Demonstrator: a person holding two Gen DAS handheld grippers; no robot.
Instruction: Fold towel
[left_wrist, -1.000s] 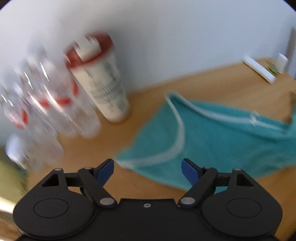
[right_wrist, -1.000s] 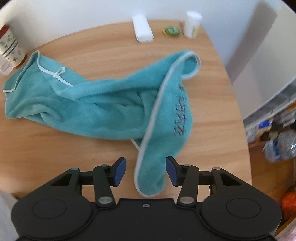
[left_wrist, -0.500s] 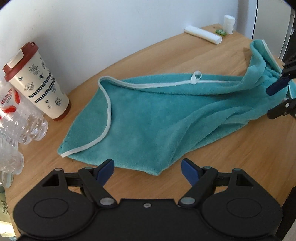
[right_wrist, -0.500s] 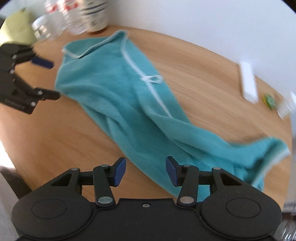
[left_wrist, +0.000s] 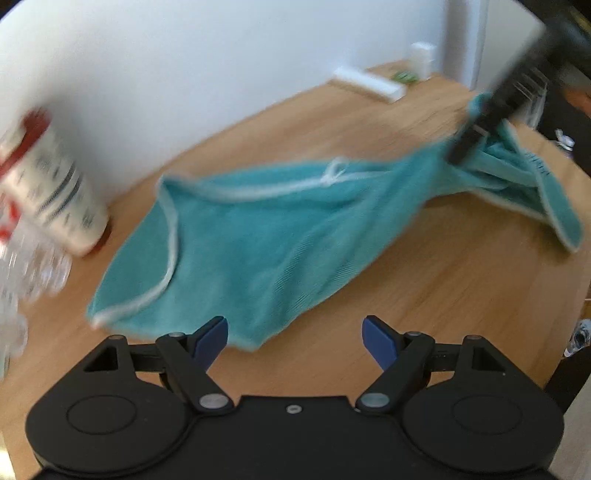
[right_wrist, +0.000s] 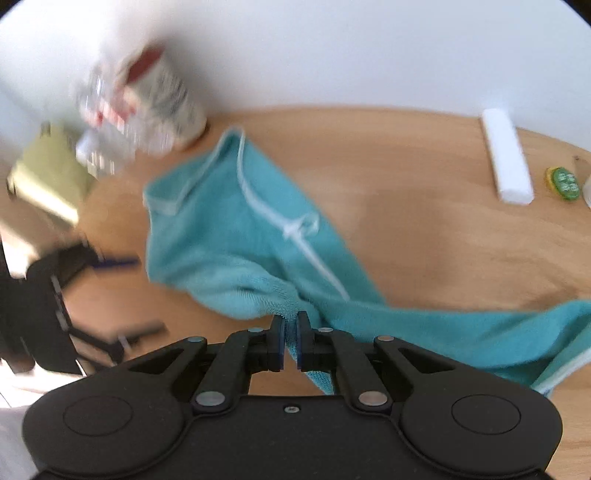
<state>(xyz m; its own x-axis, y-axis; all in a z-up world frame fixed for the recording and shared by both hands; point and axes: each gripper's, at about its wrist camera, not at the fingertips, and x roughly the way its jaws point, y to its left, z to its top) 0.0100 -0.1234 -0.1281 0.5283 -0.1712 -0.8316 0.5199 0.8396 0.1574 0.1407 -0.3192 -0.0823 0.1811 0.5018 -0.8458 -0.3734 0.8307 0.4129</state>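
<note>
**Right gripper now clamped on towel; left still empty**

Half a second ago the right gripper (right_wrist: 290, 334) stood with jaws apart over the cloth; now they are pinched together on a bunched edge of the teal towel (left_wrist: 258, 236), which lies crumpled on the wooden table (left_wrist: 461, 266). The left gripper (left_wrist: 294, 338) stays spread wide, just short of the towel's near corner. Judgement: one corner secured, the left grab comes next before spreading.

Writing: dark lettering on the towel's far flap and print on the red-lidded cup (left_wrist: 48, 181), both too blurred to read.
</note>
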